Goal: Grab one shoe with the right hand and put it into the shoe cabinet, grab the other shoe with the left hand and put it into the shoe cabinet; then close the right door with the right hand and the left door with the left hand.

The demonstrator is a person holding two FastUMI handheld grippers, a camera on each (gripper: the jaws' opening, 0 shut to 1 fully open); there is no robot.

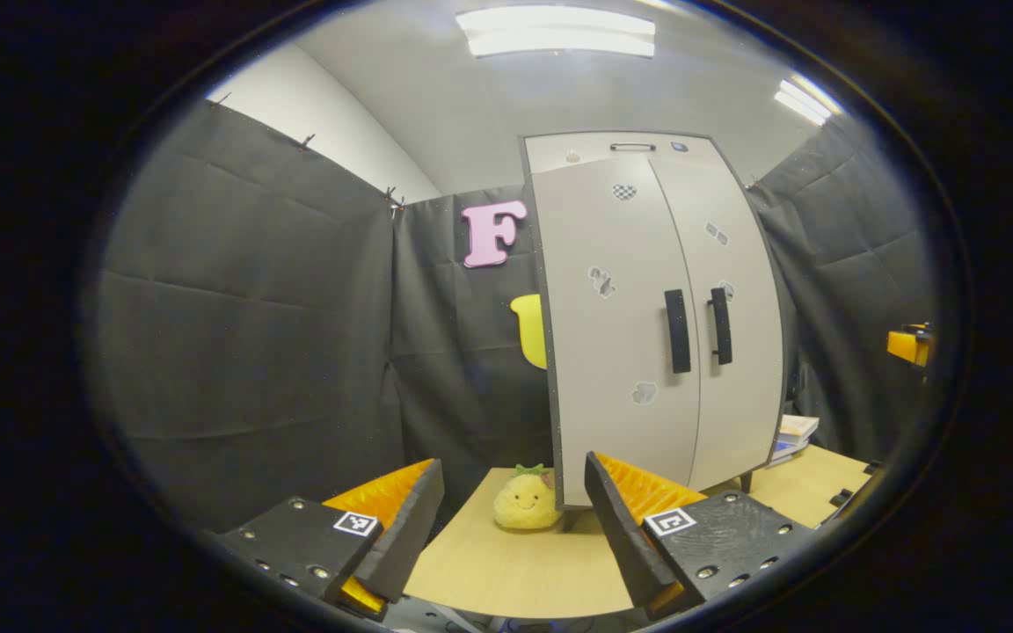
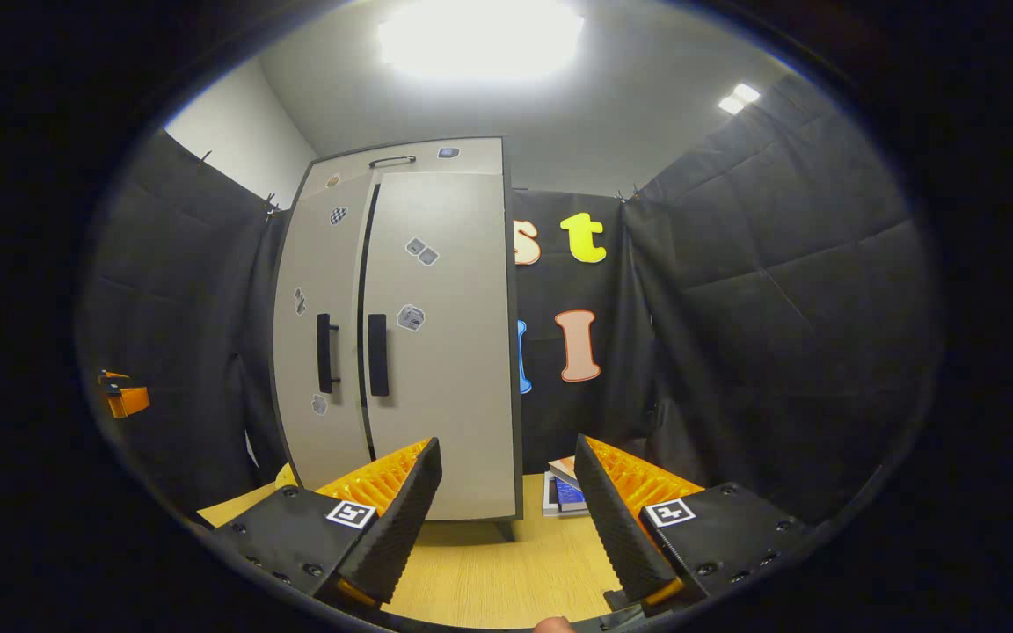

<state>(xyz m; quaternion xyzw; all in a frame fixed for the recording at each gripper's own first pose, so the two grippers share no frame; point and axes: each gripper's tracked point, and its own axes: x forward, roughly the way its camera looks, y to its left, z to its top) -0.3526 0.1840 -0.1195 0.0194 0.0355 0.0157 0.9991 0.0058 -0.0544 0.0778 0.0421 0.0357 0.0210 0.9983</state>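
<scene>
A grey shoe cabinet (image 1: 656, 308) stands on the wooden table, both doors shut, with two black vertical handles (image 1: 677, 331) side by side. My left gripper (image 1: 513, 519) is open and held in front of the cabinet's left corner, apart from it. In the right gripper view the same cabinet (image 2: 401, 325) stands to the left of centre, its handles (image 2: 377, 354) close together. My right gripper (image 2: 506, 519) is open, empty, and held back from the cabinet's right edge. The other gripper (image 2: 124, 396) shows small at the far left. No shoe shows.
A yellow plush toy (image 1: 526, 501) with a green top sits on the table (image 1: 506, 571) by the cabinet's left foot. Stacked books (image 1: 795, 435) lie to the right of the cabinet, seen as books (image 2: 564, 492) in the right gripper view. Black cloth walls close the booth.
</scene>
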